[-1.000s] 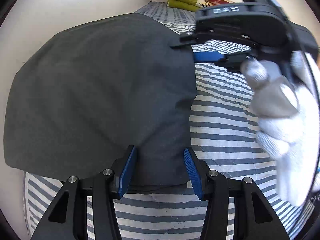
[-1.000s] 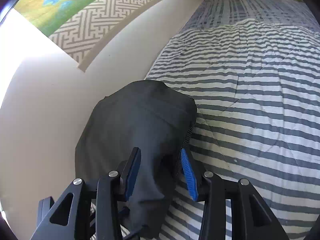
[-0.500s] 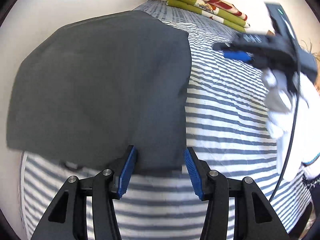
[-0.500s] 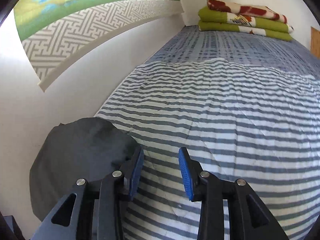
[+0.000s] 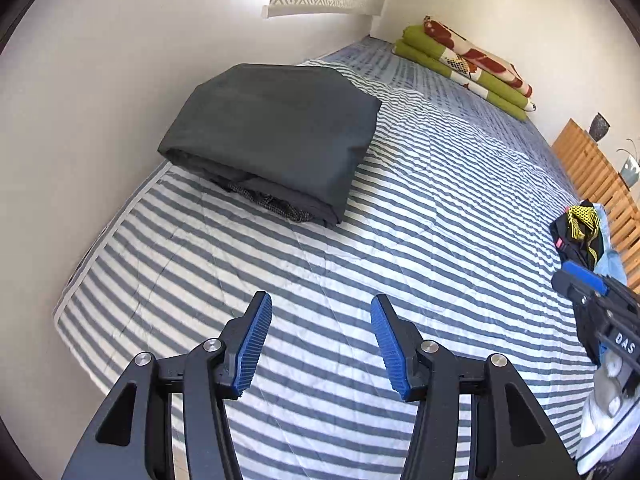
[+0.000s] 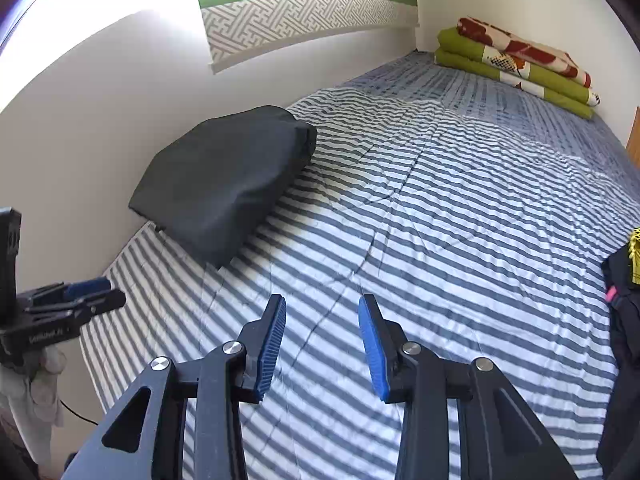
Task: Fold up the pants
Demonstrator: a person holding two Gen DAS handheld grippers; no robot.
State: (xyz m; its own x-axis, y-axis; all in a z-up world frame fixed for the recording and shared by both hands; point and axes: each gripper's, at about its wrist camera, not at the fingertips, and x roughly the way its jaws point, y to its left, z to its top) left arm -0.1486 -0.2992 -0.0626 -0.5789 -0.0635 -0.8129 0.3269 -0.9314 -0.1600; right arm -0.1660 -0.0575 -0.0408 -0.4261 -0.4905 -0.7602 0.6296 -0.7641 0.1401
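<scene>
Lying folded into a compact dark stack: pants (image 5: 272,132), against the wall at the left edge of the striped bed cover (image 5: 420,208). Showing a lighter inner layer bulging out of the stack's near open edge. Hovering over bare stripes on the near side of the pants, well apart from them: left gripper (image 5: 321,344), jaws standing apart, nothing between the pads. Hovering likewise on the near side of the pants: right gripper (image 6: 322,344), jaws opening at this moment, nothing between them. Judging the fold as apparently finished, with neither tool touching the fabric. Risking, from here: the protruding inner layer slipping further out and loosening the stack if nudged or re-gripped from the near edge; the top layer sliding off toward the open bed side, being unsupported there. Risking also a snag of the right gripper on the black-and-yellow garment pile (image 5: 580,236), lying far to the right of the pants, near the wooden slats (image 5: 592,168). Resting beyond the pants at the head of the bed, clear of both tools: folded green blankets (image 6: 516,68).
</scene>
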